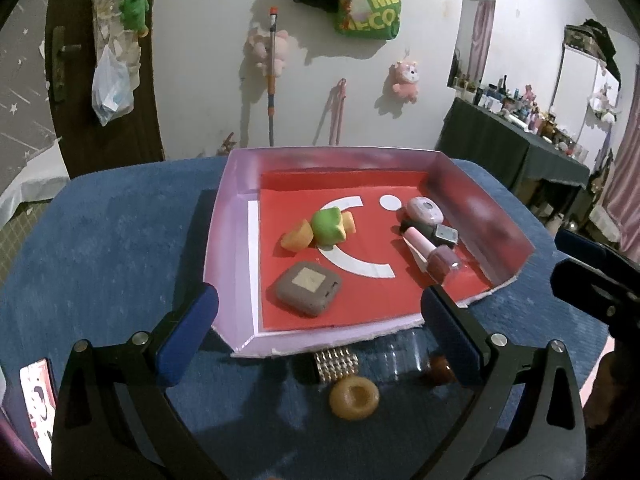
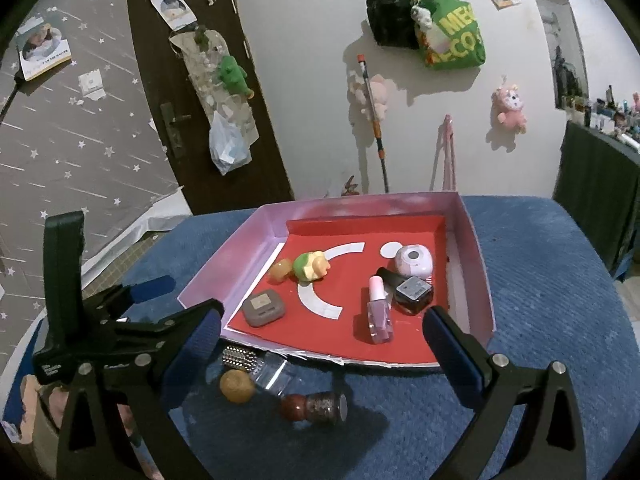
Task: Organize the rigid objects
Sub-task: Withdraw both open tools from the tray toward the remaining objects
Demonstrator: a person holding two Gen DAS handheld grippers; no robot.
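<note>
Blue-covered desk (image 1: 100, 240), pink tray (image 1: 236, 208) centre frame.
Left wrist view: left gripper (image 1: 318, 334) fingers fully spread, empty; sorted items sit in the tray, a ring (image 1: 354, 397) waits at lower centre outside it. Right wrist view: right gripper (image 2: 322, 350) fingers likewise wide, empty; a small jar (image 2: 316, 404) lies at lower centre, likely next.

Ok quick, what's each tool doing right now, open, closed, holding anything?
Left tool: open, holding nothing, fingers either side of the tray's near edge.
Right tool: open, holding nothing.
</note>
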